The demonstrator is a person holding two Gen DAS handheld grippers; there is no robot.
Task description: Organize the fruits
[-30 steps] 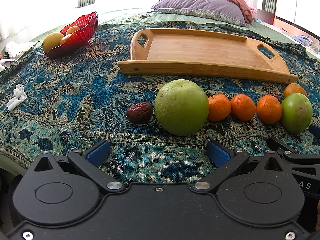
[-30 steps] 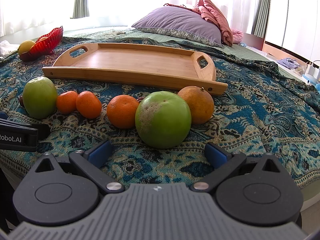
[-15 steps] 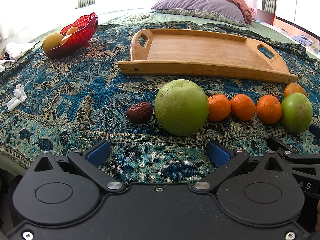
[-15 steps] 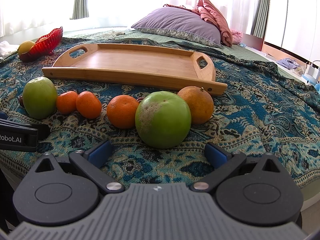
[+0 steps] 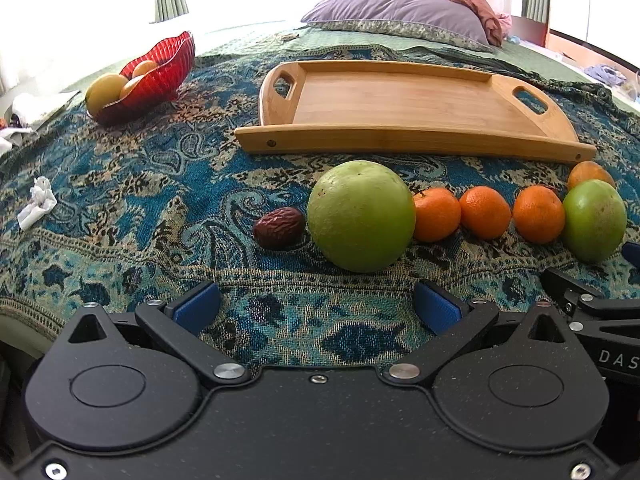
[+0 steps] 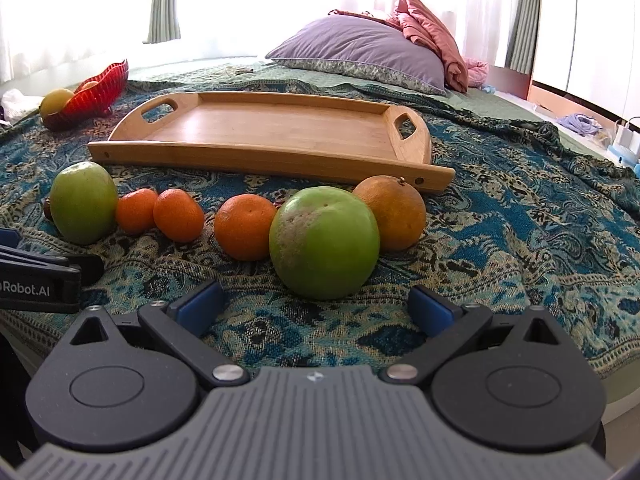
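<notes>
Both claws spread wide, empty. Left gripper (image 5: pixel 316 306) faces big green apple (image 5: pixel 361 216) on blanket (image 5: pixel 120 184), short of bare tray (image 5: pixel 400 142). Right gripper (image 6: pixel 316 304) faces second apple (image 6: pixel 324 242). Apples look firm, hefty, smooth, likely to roll; grip across widest middle. Date (image 5: pixel 279 222) small, probably soft.

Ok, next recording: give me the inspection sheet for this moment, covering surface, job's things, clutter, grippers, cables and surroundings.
Surface: bed covered by a blue paisley blanket.
Job's things: wooden tray holds nothing; in front of it a row of two green apples, three mandarins, a larger orange, a dried date; red glass bowl holds yellowish fruit.
Clutter: crumpled white tissue.
Grippers: left gripper open, holding nothing; right gripper open, holding nothing.
Cables: nothing seen.
Surroundings: purple pillow, pink bedding, curtains at bright windows.
</notes>
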